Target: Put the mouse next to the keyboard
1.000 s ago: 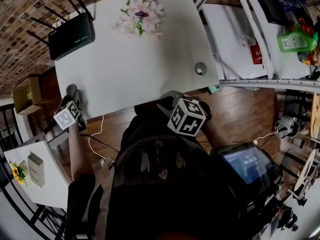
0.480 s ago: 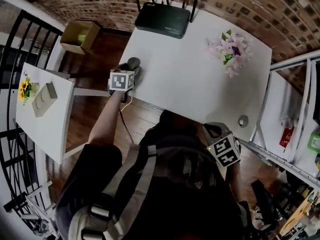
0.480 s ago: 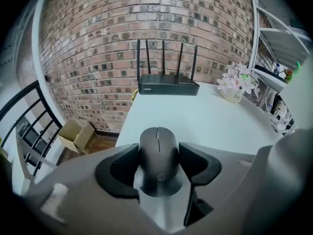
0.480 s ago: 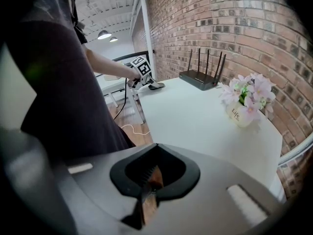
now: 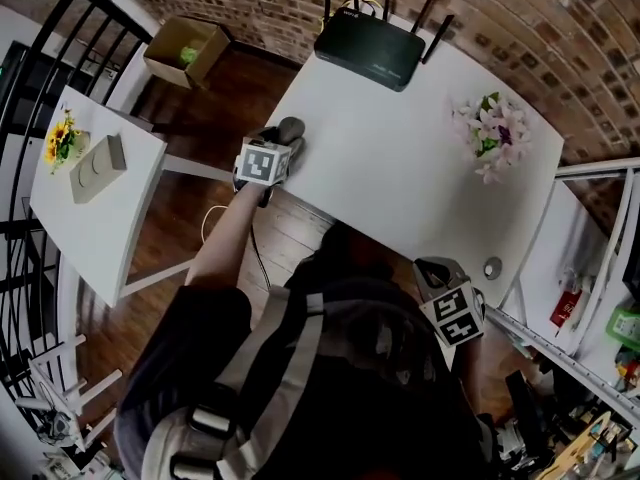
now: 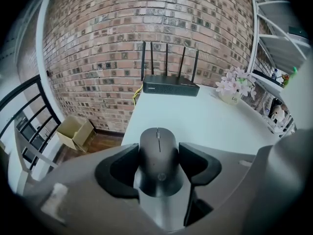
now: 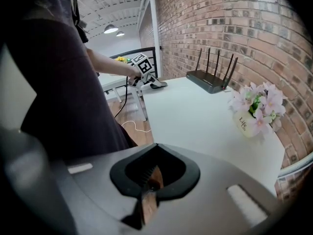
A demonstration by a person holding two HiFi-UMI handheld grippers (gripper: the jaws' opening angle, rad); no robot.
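My left gripper [image 6: 157, 156] pinches the dark grey oval computer mouse [image 6: 157, 143] between both jaws, at the white table's [image 6: 205, 121] 9 o'clock edge. My right gripper [image 7: 148, 174] has its jaws pressed together on nothing. Open brown cardboard box [image 5: 184, 48], on the floor at 10 o'clock: a green item [image 5: 190, 55] inside. Small white pot [image 7: 243, 124], at 2 o'clock: pink flowers [image 7: 257, 104].
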